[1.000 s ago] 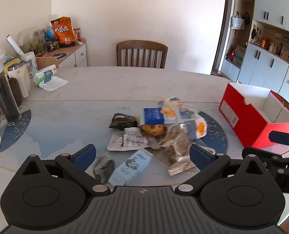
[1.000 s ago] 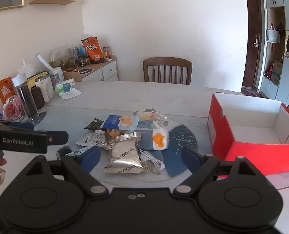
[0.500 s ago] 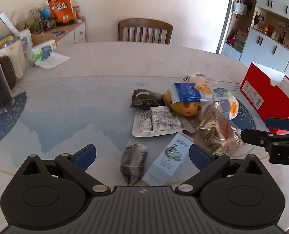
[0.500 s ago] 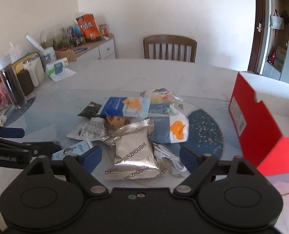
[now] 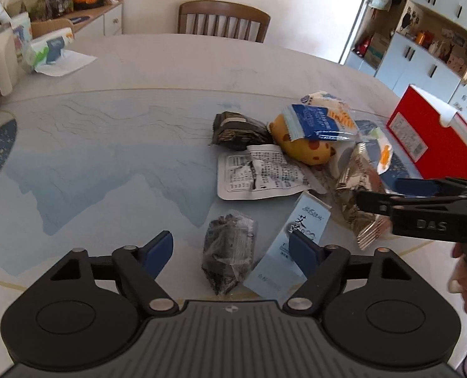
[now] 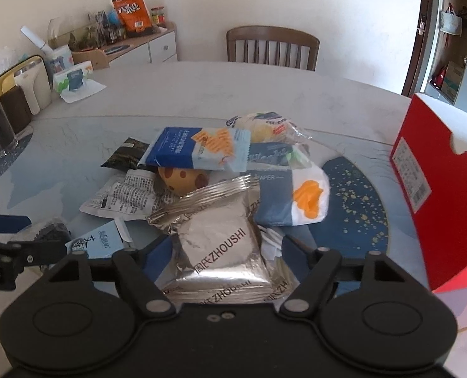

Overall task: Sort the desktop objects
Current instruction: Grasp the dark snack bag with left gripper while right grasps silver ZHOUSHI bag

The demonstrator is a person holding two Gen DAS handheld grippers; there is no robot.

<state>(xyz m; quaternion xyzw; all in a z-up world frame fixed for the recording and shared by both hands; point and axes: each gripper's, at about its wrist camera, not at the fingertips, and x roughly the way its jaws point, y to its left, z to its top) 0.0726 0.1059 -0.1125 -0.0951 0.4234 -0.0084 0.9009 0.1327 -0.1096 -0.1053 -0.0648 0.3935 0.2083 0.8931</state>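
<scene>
We see our left gripper (image 5: pixel 230 247) with its jaws apart over a dark packet in clear wrap (image 5: pixel 228 256) and a pale blue sachet (image 5: pixel 291 245); the jaws have just been closing, and we cannot tell whether the right pad touches the sachet, whose near end it hides. Our right gripper (image 6: pixel 227 252) has also just been closing around a silver packet (image 6: pixel 221 245), its pads beside the packet's edges but not clearly pressing; the packet's near end is cut off by the gripper body. The pile sits on the table (image 5: pixel 107 145), with a yellow spotted toy (image 6: pixel 183 179) half buried under a blue and white pouch (image 6: pixel 199 148). The red box (image 6: pixel 438 189) stands to the right, cropped in both views. Only the left view shows a hand (image 5: pixel 466 283) at the right edge; only the right view shows the blue placemat (image 6: pixel 359 208).
</scene>
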